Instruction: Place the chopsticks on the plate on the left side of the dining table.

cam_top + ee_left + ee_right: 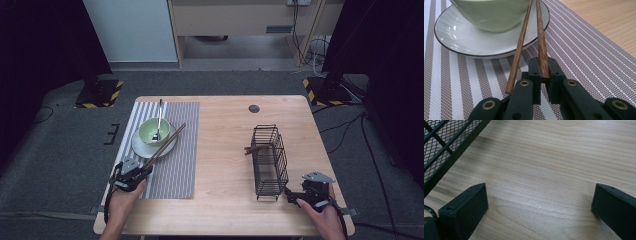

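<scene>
left hand-held gripper (541, 75) pinching one chopstick (541, 45) — bowl (491, 15) top cut off | right hand-held gripper (539, 202) spread — basket (446, 142) partly cropped

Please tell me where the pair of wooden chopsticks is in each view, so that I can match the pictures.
High view: the chopsticks lie left of centre, slanting from the left gripper up over the plate.
Left gripper view: centre, one stick clamped between the jaws, the other beside them.
Right gripper view: not in it.
Shared landmark: the plate under the green bowl.
</scene>
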`<state>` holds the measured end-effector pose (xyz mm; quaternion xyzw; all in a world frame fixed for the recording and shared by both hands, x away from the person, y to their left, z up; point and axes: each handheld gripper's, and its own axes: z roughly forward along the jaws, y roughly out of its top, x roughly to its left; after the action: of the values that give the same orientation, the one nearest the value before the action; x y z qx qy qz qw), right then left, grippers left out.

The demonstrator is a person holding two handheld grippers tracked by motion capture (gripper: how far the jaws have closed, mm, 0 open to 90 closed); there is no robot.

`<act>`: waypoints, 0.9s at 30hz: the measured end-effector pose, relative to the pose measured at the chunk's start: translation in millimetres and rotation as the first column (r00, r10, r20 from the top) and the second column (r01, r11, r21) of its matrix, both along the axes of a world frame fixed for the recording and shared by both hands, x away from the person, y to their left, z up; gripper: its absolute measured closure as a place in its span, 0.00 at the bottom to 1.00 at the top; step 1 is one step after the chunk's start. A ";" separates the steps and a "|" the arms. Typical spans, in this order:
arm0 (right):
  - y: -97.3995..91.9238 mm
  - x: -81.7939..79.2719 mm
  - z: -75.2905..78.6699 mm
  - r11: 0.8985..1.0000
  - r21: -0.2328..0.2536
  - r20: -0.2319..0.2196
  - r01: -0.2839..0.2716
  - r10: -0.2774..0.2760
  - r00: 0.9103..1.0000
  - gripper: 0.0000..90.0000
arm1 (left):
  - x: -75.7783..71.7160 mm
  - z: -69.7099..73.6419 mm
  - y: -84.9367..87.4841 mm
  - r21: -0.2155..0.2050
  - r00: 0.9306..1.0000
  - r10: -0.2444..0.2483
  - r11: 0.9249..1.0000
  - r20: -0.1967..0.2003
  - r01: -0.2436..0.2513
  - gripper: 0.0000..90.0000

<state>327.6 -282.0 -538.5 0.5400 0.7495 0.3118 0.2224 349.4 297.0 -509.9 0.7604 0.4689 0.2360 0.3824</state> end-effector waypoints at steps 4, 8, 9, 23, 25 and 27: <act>0.0 0.0 0.0 1.000 0.000 0.000 0.000 0.000 1.000 0.01 | -0.4 -1.2 1.1 0.000 1.000 0.000 1.000 -0.003 0.000 0.92; 0.0 0.0 0.0 1.000 0.000 0.000 0.000 0.000 1.000 0.01 | -0.7 -2.5 1.9 -0.002 1.000 0.001 1.000 -0.006 -0.001 0.92; 0.0 0.0 0.0 1.000 0.000 0.000 0.000 0.000 1.000 0.01 | -0.8 -3.0 2.1 -0.002 1.000 0.001 1.000 -0.008 -0.001 0.92; 0.1 0.0 0.0 1.000 0.000 0.000 0.001 -0.001 1.000 0.01 | -0.6 -8.7 5.1 0.005 1.000 0.002 1.000 -0.024 -0.002 0.92; 0.0 0.0 0.0 1.000 0.000 0.000 0.000 0.000 1.000 0.01 | -0.3 -9.4 5.3 0.001 1.000 0.005 1.000 -0.024 -0.005 0.92; 0.1 0.0 0.0 1.000 0.000 0.000 0.001 -0.001 1.000 0.01 | 0.0 -9.9 5.5 0.000 1.000 0.004 1.000 -0.025 -0.004 0.92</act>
<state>327.6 -281.9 -538.5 0.5402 0.7493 0.3117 0.2226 349.3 302.5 -519.8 0.7624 0.4753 0.2271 0.3759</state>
